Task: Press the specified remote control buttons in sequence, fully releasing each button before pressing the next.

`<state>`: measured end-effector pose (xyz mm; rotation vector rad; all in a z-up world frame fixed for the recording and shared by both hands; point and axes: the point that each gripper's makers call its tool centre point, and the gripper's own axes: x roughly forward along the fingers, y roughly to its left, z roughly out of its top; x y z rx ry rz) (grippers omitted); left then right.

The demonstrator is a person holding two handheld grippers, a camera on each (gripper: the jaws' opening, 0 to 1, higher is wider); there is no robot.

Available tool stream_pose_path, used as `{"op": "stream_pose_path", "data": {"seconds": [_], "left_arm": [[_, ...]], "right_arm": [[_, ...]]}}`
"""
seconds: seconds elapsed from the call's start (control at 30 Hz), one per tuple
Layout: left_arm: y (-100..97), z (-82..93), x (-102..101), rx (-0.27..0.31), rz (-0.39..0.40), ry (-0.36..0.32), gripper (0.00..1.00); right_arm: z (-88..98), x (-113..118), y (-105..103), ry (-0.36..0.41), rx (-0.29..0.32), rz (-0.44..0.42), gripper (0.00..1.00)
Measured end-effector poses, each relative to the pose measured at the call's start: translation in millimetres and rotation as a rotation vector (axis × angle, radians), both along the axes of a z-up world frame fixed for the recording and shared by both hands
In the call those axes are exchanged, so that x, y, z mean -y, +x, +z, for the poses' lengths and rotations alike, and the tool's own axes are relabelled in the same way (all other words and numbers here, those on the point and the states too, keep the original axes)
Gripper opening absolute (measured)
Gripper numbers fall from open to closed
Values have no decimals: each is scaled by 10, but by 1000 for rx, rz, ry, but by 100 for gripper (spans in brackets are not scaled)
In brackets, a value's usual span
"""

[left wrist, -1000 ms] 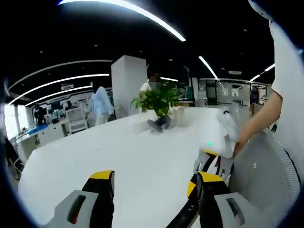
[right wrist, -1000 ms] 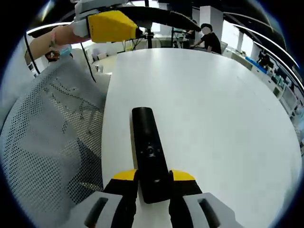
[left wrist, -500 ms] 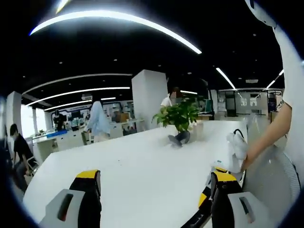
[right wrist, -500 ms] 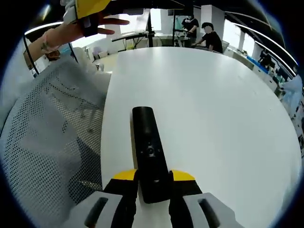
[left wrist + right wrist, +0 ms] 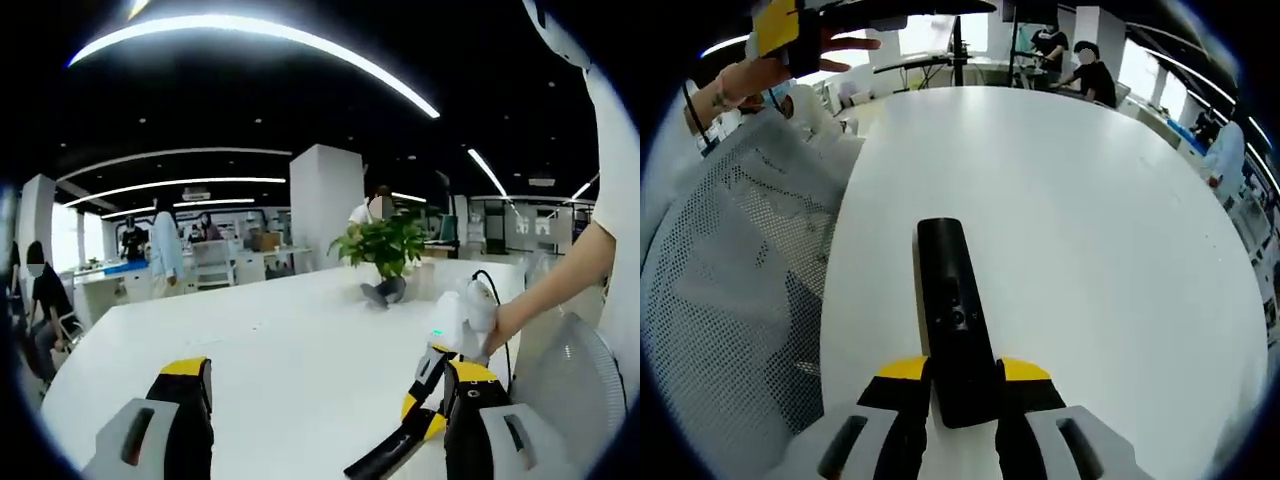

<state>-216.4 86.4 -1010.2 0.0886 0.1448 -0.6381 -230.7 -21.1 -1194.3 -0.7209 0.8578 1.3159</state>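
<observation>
Hidden or unclear: the near end of the remote control (image 5: 954,335) is covered by the jaws; its buttons are too small to be told apart; the markings on the far walls are blurred.

Right tongs (image 5: 963,382): clenched on the remote control, both yellow-tipped jaws pressed to its sides; the black body is seen running forward between them, above the counter (image 5: 1090,220).

Left tongs (image 5: 325,400): released, jaws set wide apart, nothing between them. The right tongs (image 5: 425,420) are seen at its right, held by a hand (image 5: 500,320).

Surface: white counter, a potted plant (image 5: 385,250) at the far end; a mesh chair (image 5: 730,300) beside it.

Room: open office, ceiling light strips, people seated and standing
</observation>
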Motion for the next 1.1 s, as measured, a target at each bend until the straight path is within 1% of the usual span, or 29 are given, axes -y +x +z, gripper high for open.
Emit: {"op": "stream_pose_path", "data": {"seconds": [0.1, 0.13, 0.27, 0.5, 0.67, 0.93, 1.0, 1.1], "left_arm": [[-2, 2, -10, -4, 6, -3, 100], [-6, -16, 18, -4, 8, -7, 100], [-4, -29, -35, -11, 13, -10, 100], [-1, -44, -70, -18, 26, -4, 100], [-5, -97, -99, -31, 26, 10, 100], [-23, -117, -75, -43, 34, -4, 100], [-21, -152, -114, -47, 34, -8, 100], [-25, -170, -132, -49, 35, 6, 100]], "right_arm": [[9, 17, 83, -4, -3, -9, 23], [10, 29, 117, -11, 1, -5, 23], [12, 61, 222, -32, 9, 11, 23], [5, 105, 434, -53, 12, 18, 23], [4, 130, 560, -67, 15, 27, 23], [-7, 197, 794, -109, 35, 50, 23], [-11, 212, 848, -113, 31, 47, 23], [-8, 239, 928, -120, 32, 47, 23]]}}
